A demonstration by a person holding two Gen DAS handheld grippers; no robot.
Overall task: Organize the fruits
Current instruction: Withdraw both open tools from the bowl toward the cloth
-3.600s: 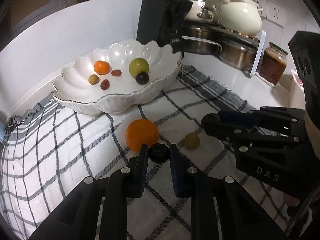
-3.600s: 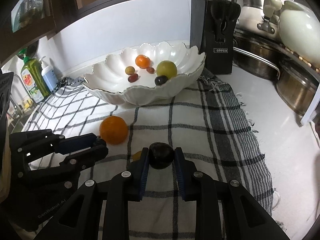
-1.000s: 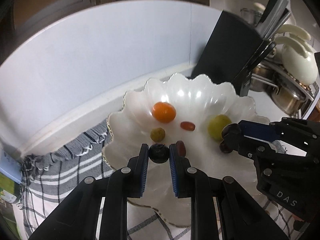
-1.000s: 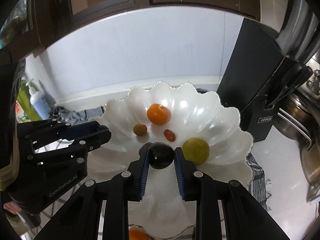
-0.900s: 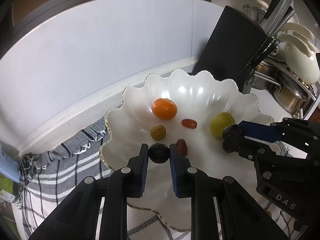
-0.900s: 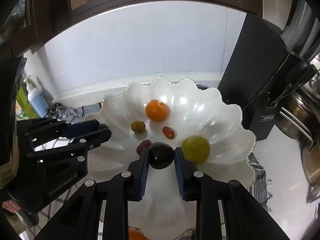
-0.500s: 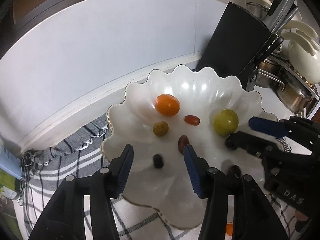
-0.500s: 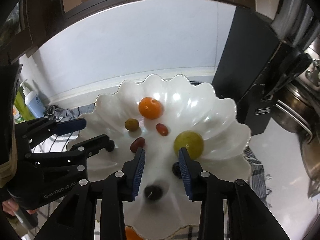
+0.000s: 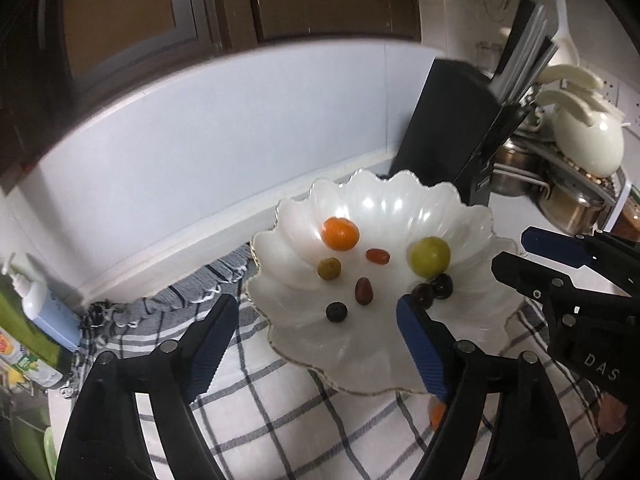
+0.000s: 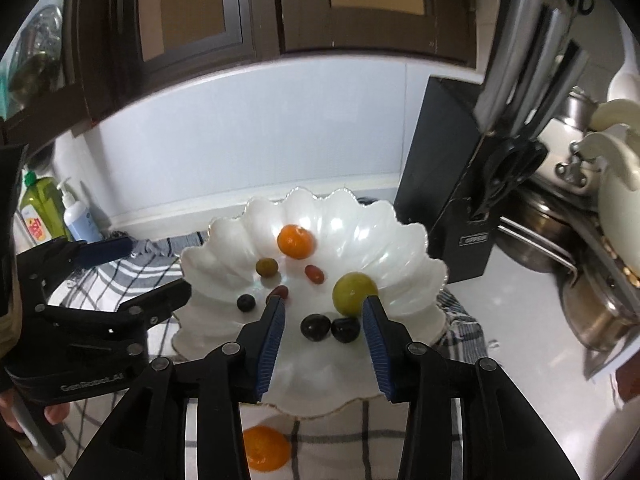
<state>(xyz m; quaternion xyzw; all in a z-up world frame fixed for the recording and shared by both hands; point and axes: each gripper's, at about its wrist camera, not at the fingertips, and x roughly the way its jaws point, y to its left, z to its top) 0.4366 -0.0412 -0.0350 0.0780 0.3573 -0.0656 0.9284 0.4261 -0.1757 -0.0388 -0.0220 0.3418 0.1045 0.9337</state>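
Observation:
A white scalloped bowl (image 9: 362,376) (image 10: 320,384) holds a small orange fruit (image 9: 340,233) (image 10: 295,241), a green fruit (image 9: 429,257) (image 10: 354,288), several small red and olive ones, a blueberry (image 9: 336,312) (image 10: 245,303) and two dark fruits (image 9: 442,285) (image 10: 316,327). My left gripper (image 9: 316,308) hovers over the bowl's near left side. Its jaws are opening wide and grip nothing. My right gripper (image 10: 324,304) hangs above the two dark fruits, its jaws also opening and touching no fruit. A larger orange (image 10: 266,454) lies on the cloth in front of the bowl.
A checked cloth (image 9: 280,420) covers the counter under the bowl. A black knife block (image 10: 452,184) stands right behind the bowl. Steel pots (image 10: 600,312) and a cream pot (image 9: 580,140) crowd the right. Soap bottles (image 10: 40,208) stand at the far left by the wall.
Both grippers opened and dropped their dark fruits into the bowl, the blueberry from the left and a dark fruit from the right. Both then drew back and upward from the bowl.

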